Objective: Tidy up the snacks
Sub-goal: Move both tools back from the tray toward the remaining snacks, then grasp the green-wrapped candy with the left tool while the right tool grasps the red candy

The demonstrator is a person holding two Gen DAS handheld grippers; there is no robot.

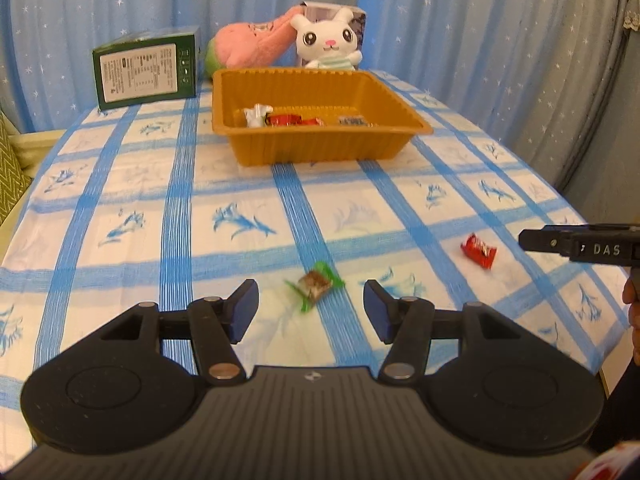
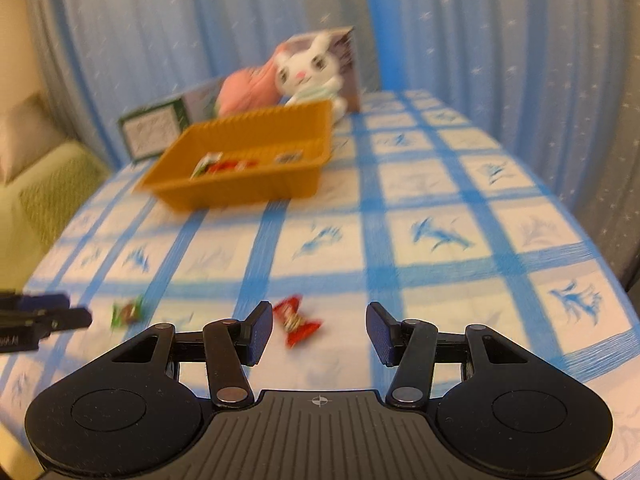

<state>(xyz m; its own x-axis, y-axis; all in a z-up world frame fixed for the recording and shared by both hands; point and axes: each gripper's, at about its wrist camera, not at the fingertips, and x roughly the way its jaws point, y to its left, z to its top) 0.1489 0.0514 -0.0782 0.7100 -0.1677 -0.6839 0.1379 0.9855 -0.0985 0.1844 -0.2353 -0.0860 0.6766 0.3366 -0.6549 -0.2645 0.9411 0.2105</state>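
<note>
A green-wrapped candy [image 1: 315, 285] lies on the checked tablecloth between the fingers of my open left gripper [image 1: 311, 310]; it also shows in the right wrist view [image 2: 128, 312]. A red-wrapped candy [image 2: 296, 320] lies just ahead of my open right gripper [image 2: 318, 330], nearer its left finger; it also shows in the left wrist view [image 1: 478, 251]. An orange tray [image 1: 320, 146] further back holds several wrapped snacks [image 1: 288, 119]. The tray also shows in the right wrist view [image 2: 240, 188]. Both grippers are empty.
A green box [image 1: 146, 67], a pink plush [image 1: 252, 42] and a white bunny plush [image 1: 329, 42] stand at the table's far end before a blue curtain. The right gripper's side [image 1: 580, 246] shows at the left view's right edge. A sofa [image 2: 36, 184] is at left.
</note>
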